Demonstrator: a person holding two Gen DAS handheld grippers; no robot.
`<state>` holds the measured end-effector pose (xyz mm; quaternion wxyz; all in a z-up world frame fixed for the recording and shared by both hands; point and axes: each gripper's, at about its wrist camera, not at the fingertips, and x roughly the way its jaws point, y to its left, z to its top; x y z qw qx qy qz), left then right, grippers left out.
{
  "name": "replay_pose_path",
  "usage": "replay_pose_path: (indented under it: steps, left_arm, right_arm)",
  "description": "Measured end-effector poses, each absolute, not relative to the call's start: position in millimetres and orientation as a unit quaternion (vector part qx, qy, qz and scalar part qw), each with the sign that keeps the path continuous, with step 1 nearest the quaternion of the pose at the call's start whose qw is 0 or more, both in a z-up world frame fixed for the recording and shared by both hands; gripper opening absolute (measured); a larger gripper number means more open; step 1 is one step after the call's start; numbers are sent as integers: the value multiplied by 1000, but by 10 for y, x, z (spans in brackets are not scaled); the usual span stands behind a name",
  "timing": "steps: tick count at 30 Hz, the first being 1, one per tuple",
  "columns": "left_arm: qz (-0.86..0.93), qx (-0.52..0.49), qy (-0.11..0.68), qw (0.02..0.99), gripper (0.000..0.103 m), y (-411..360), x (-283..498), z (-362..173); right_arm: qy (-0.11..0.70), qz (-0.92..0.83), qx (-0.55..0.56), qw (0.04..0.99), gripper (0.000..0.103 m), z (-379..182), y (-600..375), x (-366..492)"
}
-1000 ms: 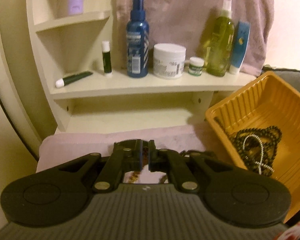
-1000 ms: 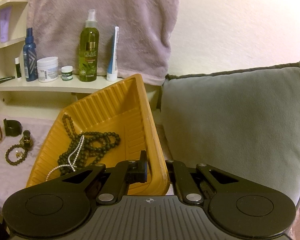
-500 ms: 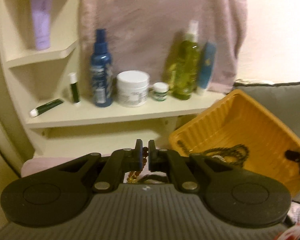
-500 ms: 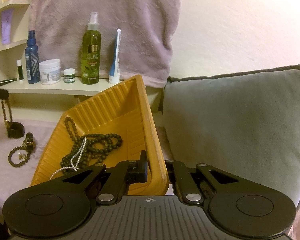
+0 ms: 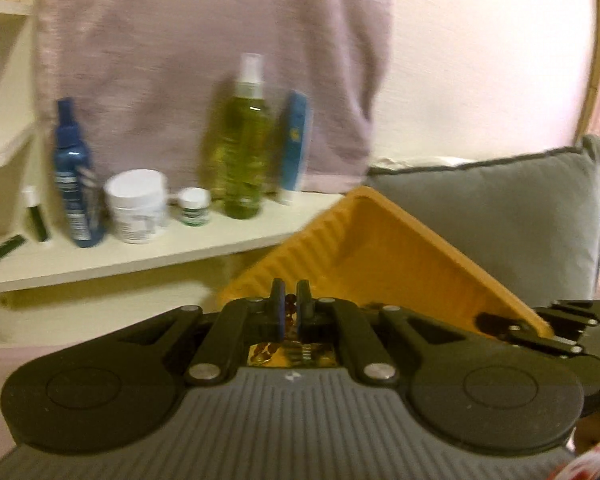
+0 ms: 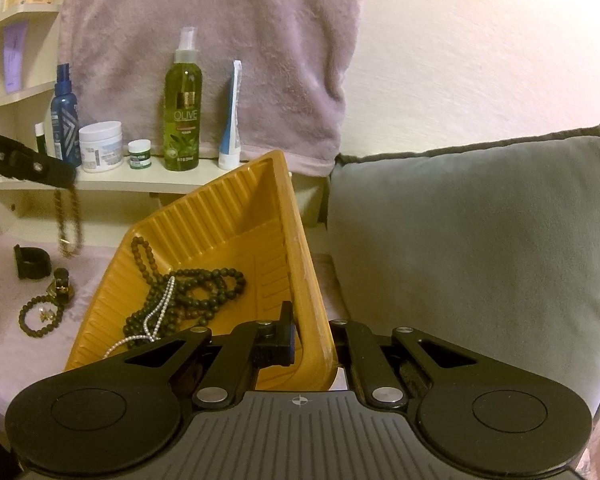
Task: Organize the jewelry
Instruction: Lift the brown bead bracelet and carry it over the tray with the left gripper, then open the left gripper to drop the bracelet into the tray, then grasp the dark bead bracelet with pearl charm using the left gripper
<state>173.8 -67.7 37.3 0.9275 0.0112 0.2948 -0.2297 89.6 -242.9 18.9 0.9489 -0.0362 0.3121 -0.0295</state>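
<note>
My left gripper (image 5: 290, 300) is shut on a brown bead necklace (image 5: 289, 314), which hangs in the air left of the yellow tray in the right wrist view (image 6: 69, 220). The left gripper shows there too (image 6: 66, 174). My right gripper (image 6: 310, 334) is shut on the near rim of the yellow ribbed tray (image 6: 236, 216), holding it tilted. Dark bead necklaces (image 6: 196, 284) and a pearl strand (image 6: 156, 316) lie in the tray. A bead bracelet (image 6: 40, 316), a black ring-shaped piece (image 6: 32, 260) and a small gold piece (image 6: 60, 286) lie on the pink cloth (image 6: 4, 280).
A cream shelf (image 6: 112, 178) behind holds a blue spray bottle (image 6: 64, 116), a white jar (image 6: 100, 146), a small jar (image 6: 139, 154), a green olive bottle (image 6: 183, 104) and a blue tube (image 6: 231, 116). A pink towel (image 6: 204, 40) hangs above. A grey cushion (image 6: 480, 248) stands right of the tray.
My left gripper has lifted the brown necklace off the cloth and carried it up and right toward the tray. The right gripper and tray have stayed nearly still.
</note>
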Motion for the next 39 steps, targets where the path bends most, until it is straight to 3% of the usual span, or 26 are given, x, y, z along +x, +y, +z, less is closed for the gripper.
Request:
replay_pose_path:
  steps: [12,14,15,16,21,25,28,39]
  left_arm:
    - [-280,24,328,902,4,-1118,1662,132]
    - [-279,26,330,902,11,-1125,1653,116]
    - [-273,26,329,904,26,-1127,1656,115]
    - [-269,25,326,906,32,-1104,1655,119]
    - [-232,19,319,919,34,-890,1701,165]
    - [-185,7,313,931,44,-595,1709,163]
    - [-140,11,306,942,45,-372,1677,127]
    - [-31,-9,332,943,54,323,1528,-224]
  right_arm:
    - [313,-29,-34,949,6,185,-2436,897]
    - [313,-29,-33,949,6,184,-2435,897]
    - [313,-29,-33,949,6,184,-2435,895]
    - [313,-29,-33,949,6,183,-2430,895]
    - [313,-29,-33,949,6,184,-2436,895]
    - [313,-29,-34,949,6,184,-2439,894]
    - [313,-29,-34,949,6,183,-2438,894]
    - [317,-32,-35,947,6,150,-2462,899]
